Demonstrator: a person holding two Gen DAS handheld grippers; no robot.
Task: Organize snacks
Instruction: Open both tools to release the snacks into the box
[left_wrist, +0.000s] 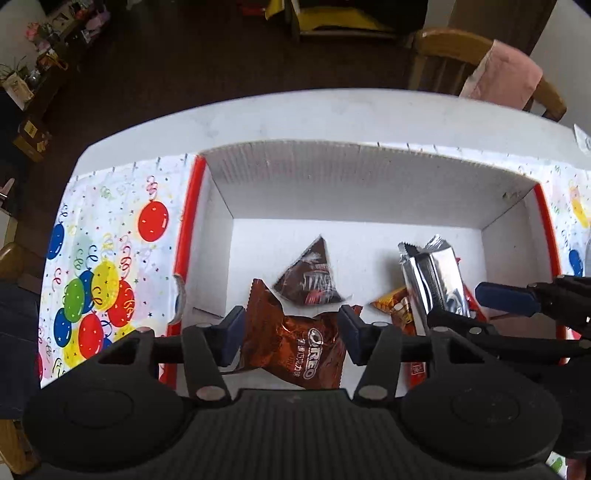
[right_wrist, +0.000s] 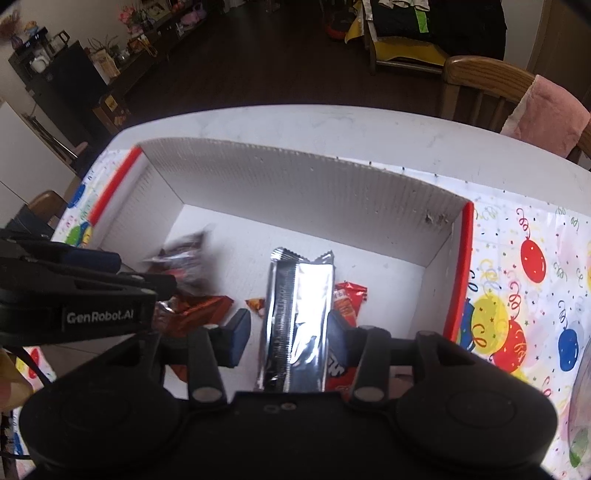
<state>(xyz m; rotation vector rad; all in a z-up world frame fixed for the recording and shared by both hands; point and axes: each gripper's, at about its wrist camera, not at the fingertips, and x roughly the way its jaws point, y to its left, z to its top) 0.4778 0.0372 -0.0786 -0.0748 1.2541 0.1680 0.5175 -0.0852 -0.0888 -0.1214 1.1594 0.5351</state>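
Snacks lay in the white box (left_wrist: 221, 236). Left gripper (left_wrist: 291, 334) stood open around a light, crinkly Oreo pack (left_wrist: 295, 343); right gripper (right_wrist: 288, 338) pinched the slippery silver bar (right_wrist: 295, 325) midway, best held across its flat middle.

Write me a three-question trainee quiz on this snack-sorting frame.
1. Which packet lies between the left gripper's fingers? A) a silver packet B) the Oreo packet C) a dark triangular packet
2. True or false: the white box stands on bare wood.
3. What lies between the right gripper's fingers?

Key: 1 B. 2 False: it stands on the balloon-print cloth. 3 The silver packet.
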